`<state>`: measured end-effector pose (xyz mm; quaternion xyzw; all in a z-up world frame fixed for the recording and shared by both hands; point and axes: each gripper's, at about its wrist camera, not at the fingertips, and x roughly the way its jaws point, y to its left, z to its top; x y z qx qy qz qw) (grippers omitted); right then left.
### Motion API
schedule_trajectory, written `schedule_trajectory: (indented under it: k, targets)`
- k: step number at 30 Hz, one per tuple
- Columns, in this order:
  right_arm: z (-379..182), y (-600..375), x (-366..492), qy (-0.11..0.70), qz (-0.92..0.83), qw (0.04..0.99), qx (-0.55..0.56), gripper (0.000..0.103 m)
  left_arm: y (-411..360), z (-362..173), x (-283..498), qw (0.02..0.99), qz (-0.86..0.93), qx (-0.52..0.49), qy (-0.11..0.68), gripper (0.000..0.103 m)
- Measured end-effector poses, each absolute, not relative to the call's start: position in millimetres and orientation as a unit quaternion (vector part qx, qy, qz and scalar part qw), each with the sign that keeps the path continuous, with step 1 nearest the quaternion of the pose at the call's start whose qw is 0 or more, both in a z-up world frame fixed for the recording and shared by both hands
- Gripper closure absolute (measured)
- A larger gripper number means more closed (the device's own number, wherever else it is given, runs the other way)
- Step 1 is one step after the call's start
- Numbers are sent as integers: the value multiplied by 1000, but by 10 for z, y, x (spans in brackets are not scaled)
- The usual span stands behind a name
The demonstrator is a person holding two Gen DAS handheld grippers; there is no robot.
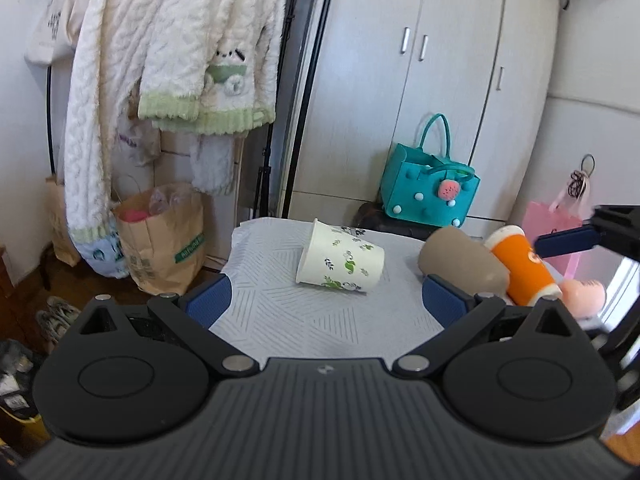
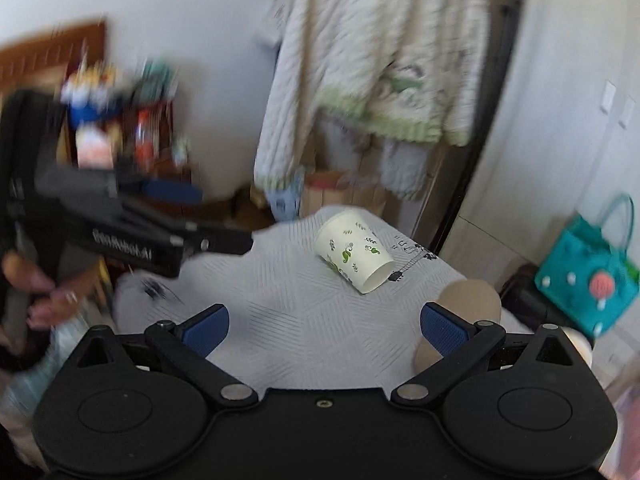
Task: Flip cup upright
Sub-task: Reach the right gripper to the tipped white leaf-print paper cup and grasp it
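Looking through the left wrist view, I see the floral paper cup [image 1: 340,260] lying on its side on the table [image 1: 320,320], my left gripper [image 1: 326,300] spread wide and empty. Right wrist view: cup [image 2: 354,250] unflipped, right gripper [image 2: 324,324] wide, nothing grasped yet.

Teal felt bag [image 1: 430,188] as landmark: white wardrobe [image 1: 440,80] behind it; pink gift bag [image 1: 554,226] to its right; fluffy cream robe [image 1: 160,60] and brown paper bag [image 1: 164,248] far to its left.

Mirrored "GenRobot.AI" on left tongs [image 2: 224,240]
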<state>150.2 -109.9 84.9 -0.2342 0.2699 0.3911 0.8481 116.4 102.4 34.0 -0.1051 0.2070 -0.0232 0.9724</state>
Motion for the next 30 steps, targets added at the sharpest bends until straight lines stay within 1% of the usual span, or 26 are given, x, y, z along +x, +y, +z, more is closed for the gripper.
schedule_trajectory:
  k: [3,7,9,12,15,20,26,27,29,30]
  targets:
    - [772,-890,1779,289,398,828,-270,0,1099,232,1365,966,-21,-137,217,0]
    - [617,-664,2165,309,401,807,-303,0,1155,82,1585,953,-27,-169,249,0]
    - [545,-599,2279,307,410,795,-324,2,1174,10,1673,948,-30,-177,263,0]
    - [465,-498,2404,278,420,785,-360,5,1224,-76,1778,939,-37,-195,280,0]
    - [457,-414,2525,267,436,772,-377,6,1259,-95,1848,937,-40,-206,279,0]
    - [370,-254,2718,275,450,747,-403,7,1250,-88,1950,940,-40,-200,272,1]
    - [256,-113,2932,287,461,744,-390,7,1351,-145,1973,944,-31,-212,250,2]
    - [238,-91,2961,293,460,743,-388,8,1362,-152,1977,944,-32,-211,250,2]
    - [192,-46,3007,305,457,739,-390,26,1376,-158,1996,943,-34,-212,254,2]
    - [174,-31,3020,309,456,738,-391,29,1378,-157,2000,943,-36,-211,254,2]
